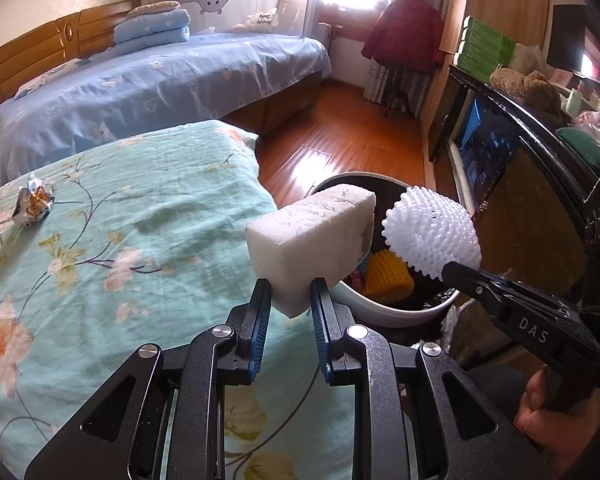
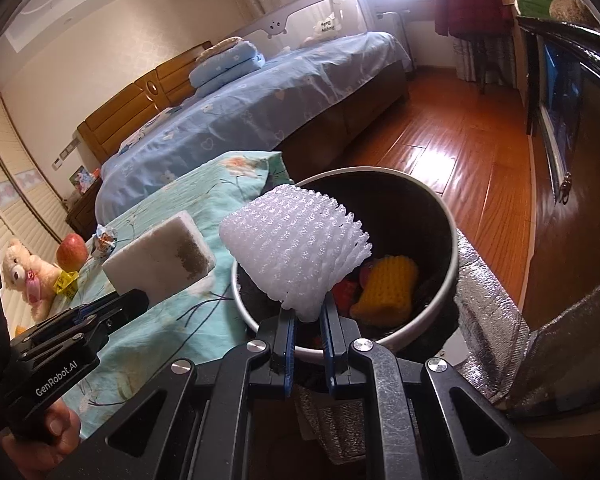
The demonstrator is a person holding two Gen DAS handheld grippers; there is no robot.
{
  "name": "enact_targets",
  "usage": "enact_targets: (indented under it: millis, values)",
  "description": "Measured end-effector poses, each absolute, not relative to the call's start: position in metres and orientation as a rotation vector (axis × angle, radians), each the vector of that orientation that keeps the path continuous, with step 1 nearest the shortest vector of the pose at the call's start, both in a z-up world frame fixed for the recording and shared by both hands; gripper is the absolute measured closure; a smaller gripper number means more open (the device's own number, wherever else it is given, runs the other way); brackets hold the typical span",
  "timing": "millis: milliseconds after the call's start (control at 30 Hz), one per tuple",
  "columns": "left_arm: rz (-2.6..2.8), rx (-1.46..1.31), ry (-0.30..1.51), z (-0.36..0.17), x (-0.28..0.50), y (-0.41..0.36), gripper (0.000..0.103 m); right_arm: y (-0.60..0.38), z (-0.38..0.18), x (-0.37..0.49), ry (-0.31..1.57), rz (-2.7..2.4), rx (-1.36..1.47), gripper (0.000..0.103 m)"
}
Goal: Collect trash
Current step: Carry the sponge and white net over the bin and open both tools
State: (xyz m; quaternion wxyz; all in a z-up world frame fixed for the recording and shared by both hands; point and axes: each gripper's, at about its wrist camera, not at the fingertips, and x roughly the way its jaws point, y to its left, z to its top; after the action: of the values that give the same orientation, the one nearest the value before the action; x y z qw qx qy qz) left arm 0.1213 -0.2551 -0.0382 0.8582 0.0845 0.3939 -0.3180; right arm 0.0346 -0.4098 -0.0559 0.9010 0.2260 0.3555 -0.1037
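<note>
Left gripper (image 1: 291, 300) is clamped on a white foam block (image 1: 312, 236), centre frame, at the trash bin's (image 1: 396, 314) near rim. Right gripper (image 2: 308, 312) pinches a white foam fruit net (image 2: 296, 256) above the bin, a yellow net (image 2: 388, 284) inside. A candy wrapper (image 1: 32, 204) lies far left on the floral bedspread (image 1: 120, 240).

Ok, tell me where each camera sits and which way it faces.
Left wrist: on the left gripper, looking along the fingers over the floral bed at its white foam block; right gripper and a hand show.
Right wrist: on the right gripper, looking down at the trash bin, holding a white foam net; left gripper shows.
Shared: block, net, bin, blue bed.
</note>
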Motion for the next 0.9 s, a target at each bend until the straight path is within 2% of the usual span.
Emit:
enact_targets:
  millis: [900]
  values:
    - [-0.691, 0.245, 0.835, -0.038, 0.137, -0.305, 0.083, -0.446, -0.056, 0.046, 0.748, -0.292, 0.461, 0.091]
